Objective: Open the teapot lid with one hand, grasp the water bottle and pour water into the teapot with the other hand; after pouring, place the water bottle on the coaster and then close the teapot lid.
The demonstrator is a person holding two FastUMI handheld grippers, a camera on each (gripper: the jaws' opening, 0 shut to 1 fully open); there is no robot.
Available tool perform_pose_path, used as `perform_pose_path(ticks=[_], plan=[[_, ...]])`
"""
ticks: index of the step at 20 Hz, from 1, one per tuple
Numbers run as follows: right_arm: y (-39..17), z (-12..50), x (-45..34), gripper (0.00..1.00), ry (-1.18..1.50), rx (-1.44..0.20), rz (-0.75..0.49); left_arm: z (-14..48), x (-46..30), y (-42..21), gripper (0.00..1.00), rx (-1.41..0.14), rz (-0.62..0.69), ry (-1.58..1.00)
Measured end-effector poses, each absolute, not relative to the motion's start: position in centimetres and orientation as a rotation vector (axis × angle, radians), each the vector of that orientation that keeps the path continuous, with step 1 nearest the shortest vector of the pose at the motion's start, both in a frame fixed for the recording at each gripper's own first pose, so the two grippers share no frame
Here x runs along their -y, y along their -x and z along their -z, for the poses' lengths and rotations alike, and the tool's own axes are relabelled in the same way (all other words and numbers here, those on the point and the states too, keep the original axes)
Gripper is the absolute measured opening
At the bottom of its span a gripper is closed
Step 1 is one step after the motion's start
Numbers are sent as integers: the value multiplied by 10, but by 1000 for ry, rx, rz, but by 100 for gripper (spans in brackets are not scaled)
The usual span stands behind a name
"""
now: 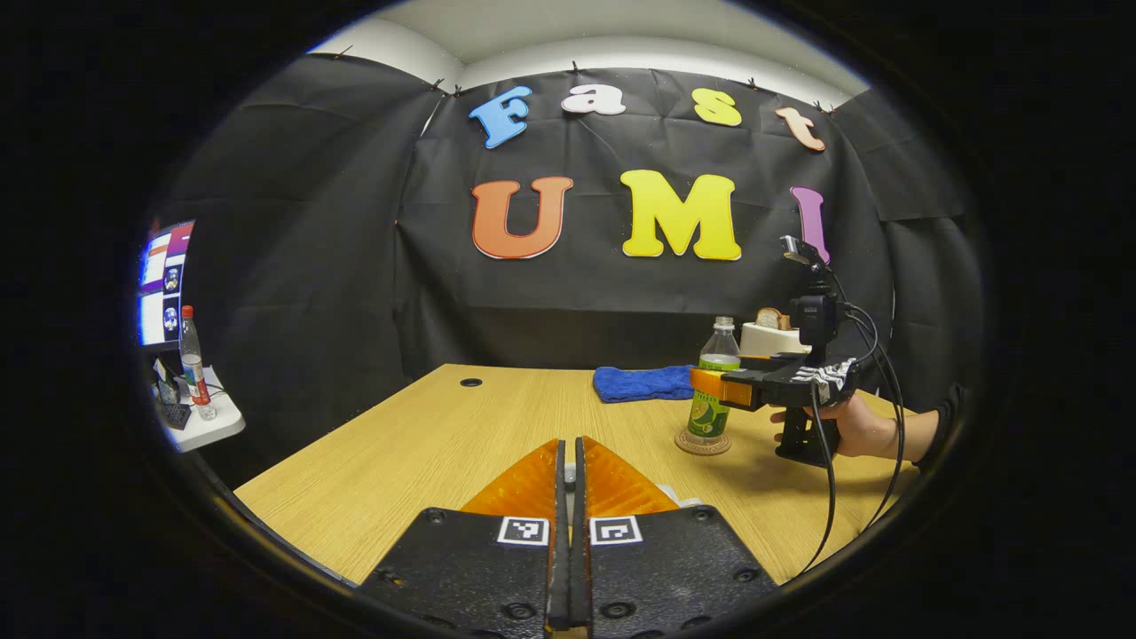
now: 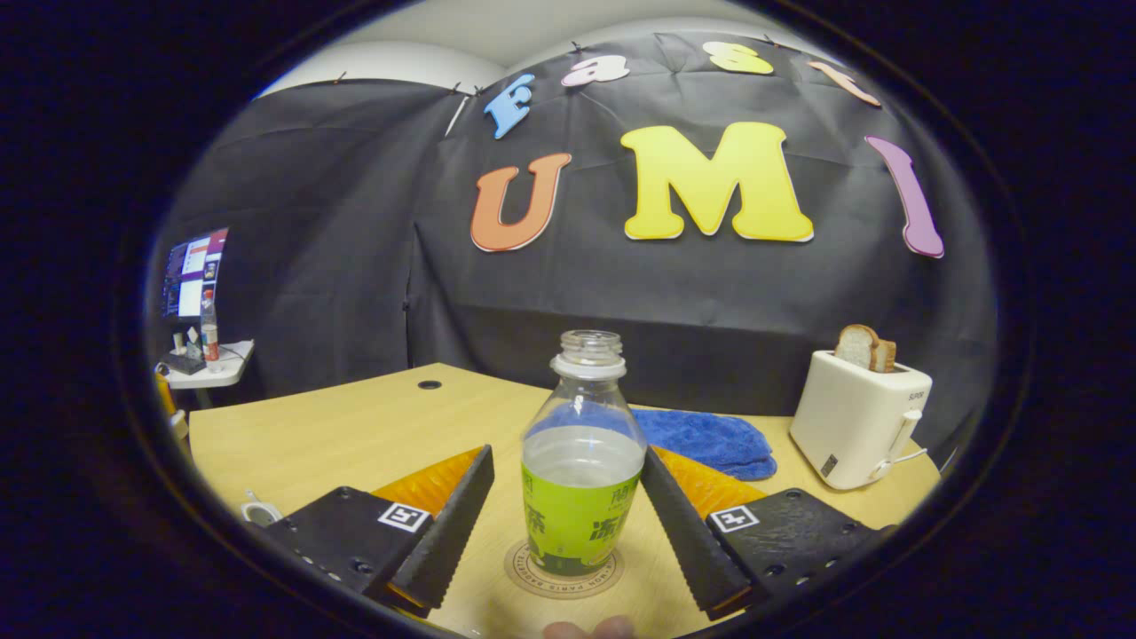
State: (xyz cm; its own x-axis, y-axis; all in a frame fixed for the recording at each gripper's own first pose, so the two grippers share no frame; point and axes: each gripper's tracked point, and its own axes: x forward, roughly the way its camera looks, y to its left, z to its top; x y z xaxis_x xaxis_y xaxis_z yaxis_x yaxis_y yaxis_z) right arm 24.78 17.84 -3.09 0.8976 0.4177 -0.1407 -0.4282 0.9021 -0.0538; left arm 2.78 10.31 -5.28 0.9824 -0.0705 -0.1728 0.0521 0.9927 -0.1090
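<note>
The water bottle (image 2: 581,497), clear with a green label and no cap, stands upright on the round coaster (image 2: 532,577). My right gripper (image 2: 566,454) is open around it, one finger on each side, with a gap on the left side. The left gripper view shows that bottle (image 1: 710,390) and coaster (image 1: 701,444) at the right, with the right gripper (image 1: 703,383) held level by a hand (image 1: 856,426). My left gripper (image 1: 568,444) is shut low over the table's near edge. A white piece (image 1: 682,500) peeks out beside its fingers; I cannot tell what it is.
A blue cloth (image 2: 710,439) lies behind the bottle. A white toaster (image 2: 856,417) with bread stands at the back right. A small white object (image 2: 257,512) lies on the wooden table (image 1: 426,444) at left. A side shelf (image 1: 191,417) with a bottle stands off left.
</note>
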Motion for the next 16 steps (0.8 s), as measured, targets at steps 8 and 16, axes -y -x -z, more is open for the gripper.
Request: perform_pose_path(ticks=[8, 16], plan=[[-193, 6, -119, 97, 42, -85, -365, 55, -65, -44, 3, -143, 116, 97], [-119, -5, -46, 95, 10, -29, -232, 90, -40, -65, 3, -188, 148, 67]])
